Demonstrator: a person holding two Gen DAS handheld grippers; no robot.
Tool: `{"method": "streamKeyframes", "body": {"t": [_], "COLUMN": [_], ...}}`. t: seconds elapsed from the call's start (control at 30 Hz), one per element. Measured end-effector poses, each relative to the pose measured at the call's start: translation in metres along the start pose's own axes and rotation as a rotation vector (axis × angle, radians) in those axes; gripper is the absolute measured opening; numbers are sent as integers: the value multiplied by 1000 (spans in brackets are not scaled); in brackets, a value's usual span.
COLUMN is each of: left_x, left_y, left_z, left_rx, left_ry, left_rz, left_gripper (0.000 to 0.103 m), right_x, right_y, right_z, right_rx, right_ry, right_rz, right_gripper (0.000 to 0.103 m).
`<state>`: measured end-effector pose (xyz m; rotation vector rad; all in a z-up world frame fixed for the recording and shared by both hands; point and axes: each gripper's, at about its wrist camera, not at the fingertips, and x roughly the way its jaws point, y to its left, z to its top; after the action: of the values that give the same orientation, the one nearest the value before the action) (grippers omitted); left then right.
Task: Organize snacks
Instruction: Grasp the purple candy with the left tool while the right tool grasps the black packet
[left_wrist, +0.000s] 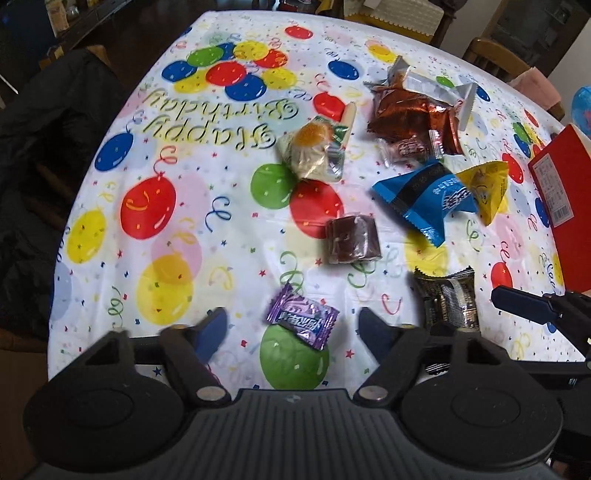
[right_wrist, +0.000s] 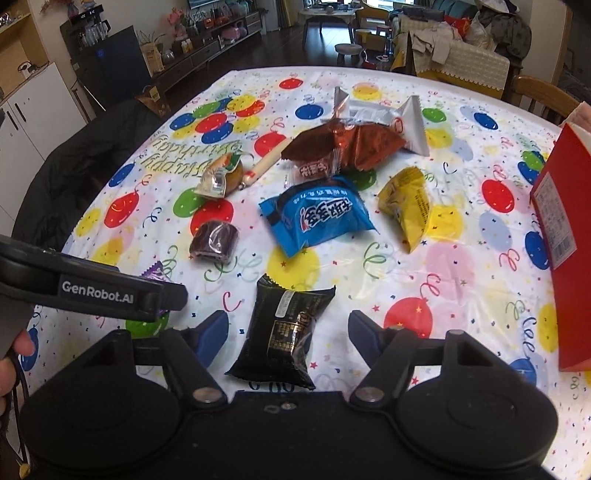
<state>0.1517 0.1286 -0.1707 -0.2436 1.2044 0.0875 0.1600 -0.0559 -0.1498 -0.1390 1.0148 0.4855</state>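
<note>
Snacks lie scattered on a balloon-print tablecloth. My left gripper hangs open over a purple candy, which lies between its blue fingertips without touching them. My right gripper is open around a black packet, with a gap on each side. Further back lie a brown roll, a blue packet, a yellow packet, a brown foil packet and a white packet. The black packet also shows in the left wrist view.
A red box stands at the table's right edge. A pastry in clear wrap, a thin sausage stick and a small pink candy lie mid-table. A dark jacket hangs at the left, and a hand shows there.
</note>
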Motion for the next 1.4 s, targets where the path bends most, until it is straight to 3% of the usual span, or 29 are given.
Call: {"method": "streamKeyframes", "body": {"t": [0.17, 0.33, 0.43, 0.63, 1.03, 1.27, 1.37, 1.4], "left_x": [-2, -5, -6, -11, -40, -45, -42, -41], "left_y": [0, -1, 3, 5, 2, 2, 2, 1], "left_z": [-1, -7, -6, -8, -13, -16, -17, -19], "left_rx": [25, 55, 37, 33, 39, 42, 62, 69], "left_ry": [-25, -46, -44, -62, -112, -86, -58, -52], "left_rz": [-4, -5, -24, -31, -52, -69, -89, -91], "left_gripper": [59, 34, 22, 15, 9, 10, 19, 29], "right_x": [6, 10, 8, 2, -44, -56, -58, -58], "right_y": [-1, 3, 3, 1, -3, -2, 3, 5], "right_z": [1, -2, -4, -8, -22, -31, -35, -36], "right_rx": [8, 3, 9, 19, 24, 32, 36, 38], "right_ry": [12, 29, 17, 0, -71, -75, -77, -76], "right_rz": [3, 11, 15, 3, -4, 24, 43, 48], "right_gripper": [63, 42, 35, 33, 31, 31, 31, 31]}}
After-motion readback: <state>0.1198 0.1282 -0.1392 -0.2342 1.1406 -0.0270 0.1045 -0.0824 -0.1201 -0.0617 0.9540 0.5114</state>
